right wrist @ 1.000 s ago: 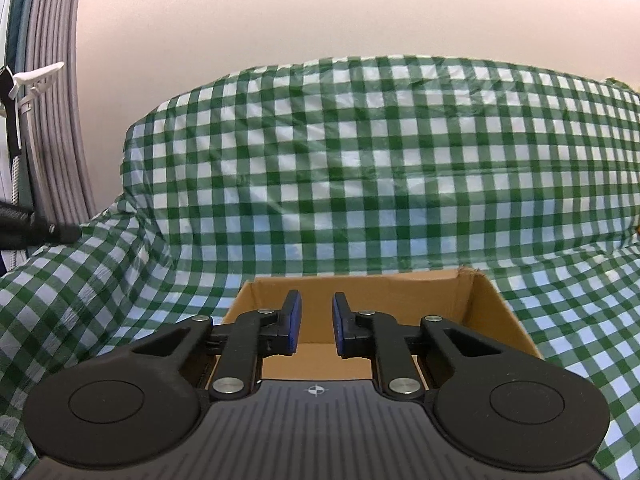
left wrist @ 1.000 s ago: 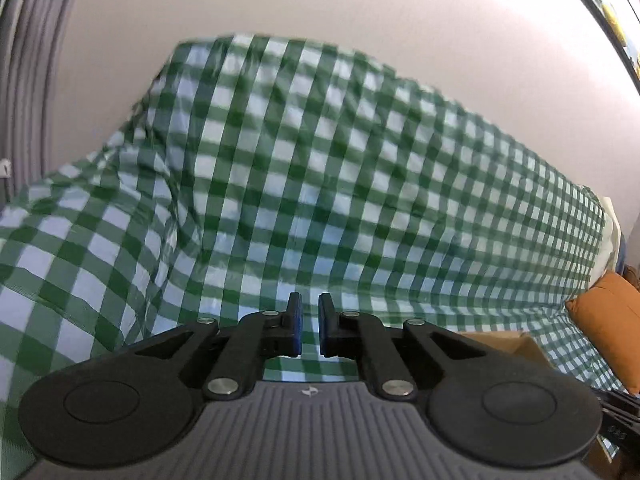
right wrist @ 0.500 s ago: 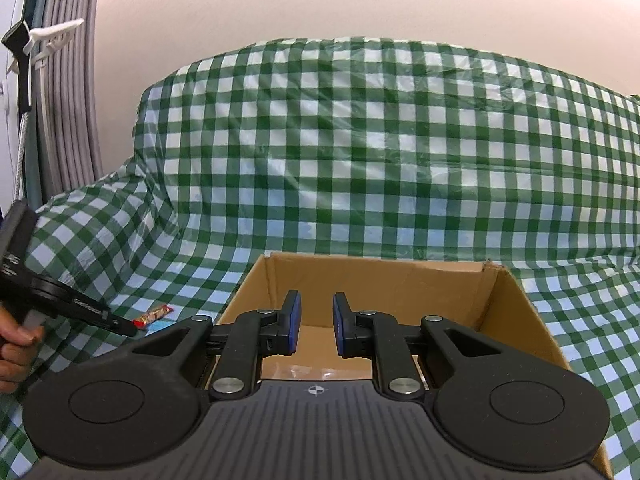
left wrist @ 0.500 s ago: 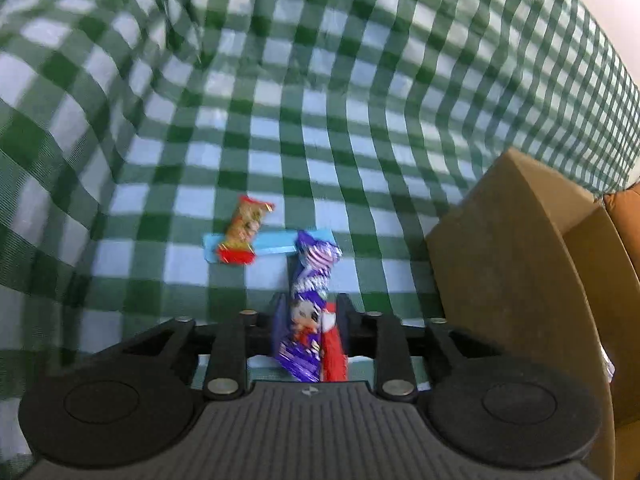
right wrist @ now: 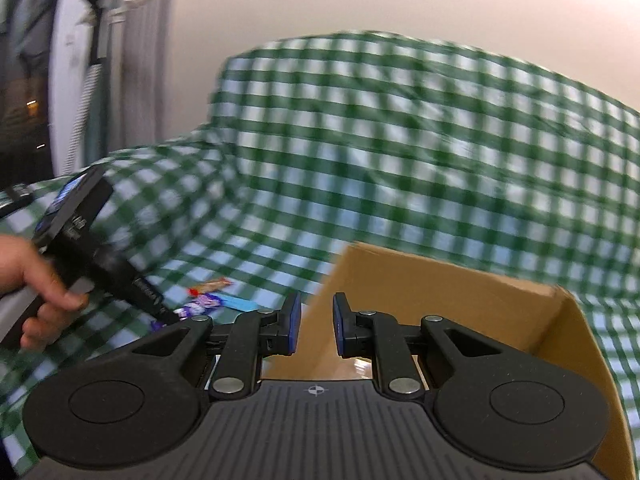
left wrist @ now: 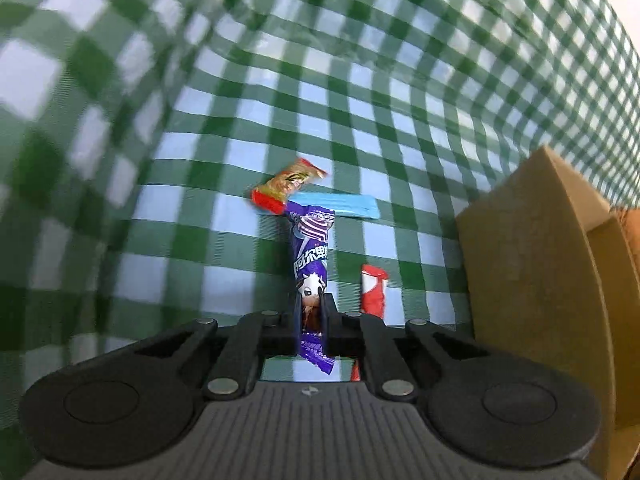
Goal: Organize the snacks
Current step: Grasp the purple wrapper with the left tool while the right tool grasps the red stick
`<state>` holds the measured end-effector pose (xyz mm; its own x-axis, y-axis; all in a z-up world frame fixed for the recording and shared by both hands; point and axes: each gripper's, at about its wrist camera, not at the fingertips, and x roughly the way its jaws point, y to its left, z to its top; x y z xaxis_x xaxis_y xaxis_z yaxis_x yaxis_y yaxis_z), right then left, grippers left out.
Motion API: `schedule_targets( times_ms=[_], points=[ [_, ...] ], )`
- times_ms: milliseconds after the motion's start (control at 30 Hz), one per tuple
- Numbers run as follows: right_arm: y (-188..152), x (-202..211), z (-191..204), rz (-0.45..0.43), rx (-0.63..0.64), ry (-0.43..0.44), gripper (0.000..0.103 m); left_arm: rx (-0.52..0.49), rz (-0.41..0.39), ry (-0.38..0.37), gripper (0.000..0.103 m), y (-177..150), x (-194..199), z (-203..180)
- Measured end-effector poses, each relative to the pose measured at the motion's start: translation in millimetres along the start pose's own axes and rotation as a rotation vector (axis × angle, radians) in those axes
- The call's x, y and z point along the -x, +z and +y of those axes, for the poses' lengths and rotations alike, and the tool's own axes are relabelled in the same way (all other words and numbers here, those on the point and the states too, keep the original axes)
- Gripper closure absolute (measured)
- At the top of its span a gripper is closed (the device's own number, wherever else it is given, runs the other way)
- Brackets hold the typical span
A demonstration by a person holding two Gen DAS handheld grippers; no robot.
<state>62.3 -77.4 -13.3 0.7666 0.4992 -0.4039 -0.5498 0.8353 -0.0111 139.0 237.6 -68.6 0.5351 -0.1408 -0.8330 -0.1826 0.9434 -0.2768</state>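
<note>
Your left gripper (left wrist: 311, 312) jaws closing on purple candy pack (left wrist: 310, 256); right gripper (right wrist: 316, 322) jaws slightly apart, empty, over cardboard box (right wrist: 460, 292).

Snacks (left wrist: 368, 290), box (left wrist: 536, 280) on checked cloth (left wrist: 200, 120)

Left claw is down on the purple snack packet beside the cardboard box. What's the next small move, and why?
Probably finish the squeeze, then lift. The left claw is closing with the purple packet between its jaws, its far end overlapping the blue packet. The cardboard box is just to the right, and the right claw is empty.
</note>
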Motion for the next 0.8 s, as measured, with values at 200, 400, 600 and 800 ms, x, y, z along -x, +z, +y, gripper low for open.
schedule_targets(
  times_ms=[200, 400, 600, 800],
  points=[
    [32, -51, 60, 0.205, -0.084, 0.071, 0.084, 0.053, -0.008, 0.012, 0.093, 1, 10, 17],
    [1, -132, 92, 0.379, -0.236, -0.062, 0.044, 0.061, 0.002, 0.027, 0.093, -2, 12, 23],
    [-22, -183, 96, 0.437, -0.283, -0.111, 0.039, 0.079, 0.000, 0.022, 0.093, 2, 14, 29],
    [-34, -196, 98, 0.459, -0.267, -0.145, 0.086, 0.076, 0.005, 0.018, 0.093, 2, 13, 29]
  ],
)
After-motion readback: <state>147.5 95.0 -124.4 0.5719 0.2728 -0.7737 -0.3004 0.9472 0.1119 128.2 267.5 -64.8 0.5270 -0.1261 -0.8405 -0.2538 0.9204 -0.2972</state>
